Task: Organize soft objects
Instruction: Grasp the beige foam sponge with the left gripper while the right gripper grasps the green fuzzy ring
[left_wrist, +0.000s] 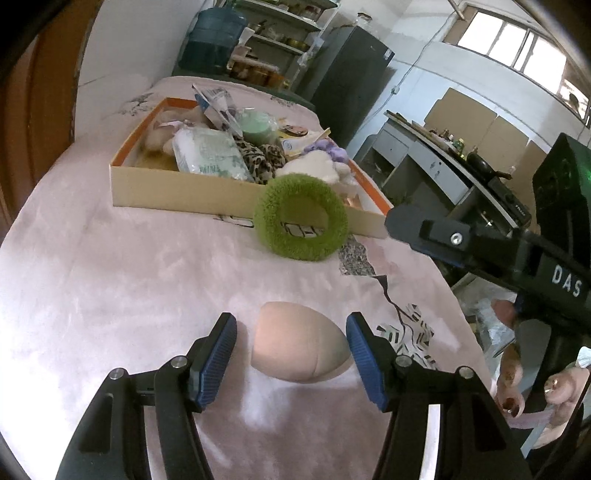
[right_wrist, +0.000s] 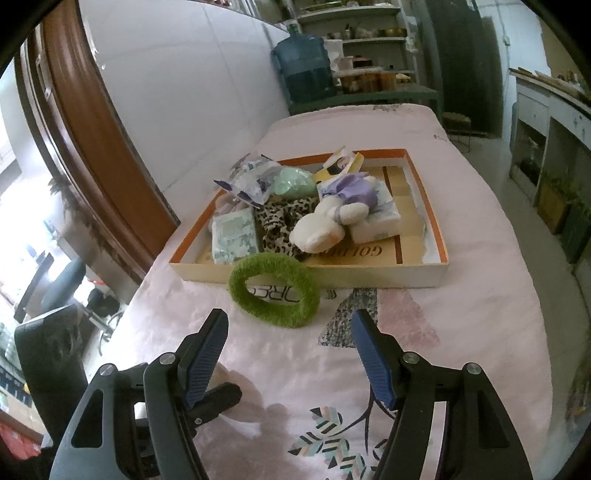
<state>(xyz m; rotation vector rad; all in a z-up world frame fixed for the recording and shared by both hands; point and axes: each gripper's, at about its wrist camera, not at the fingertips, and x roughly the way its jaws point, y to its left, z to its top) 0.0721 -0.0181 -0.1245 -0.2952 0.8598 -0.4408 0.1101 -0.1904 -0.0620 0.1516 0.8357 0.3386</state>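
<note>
On the pink plush bedspread lies a smooth, peach-coloured, egg-shaped sponge, sitting between the ribbed blue pads of our left gripper, whose jaws stand wide and do not press it. Beyond it a fuzzy green ring leans against the near wall of a shallow cardboard box holding a leopard-print cloth, a white plush toy and a wrapped tissue pack. Our right gripper hovers over bare spread, jaws spread wide, holding nothing.
</note>
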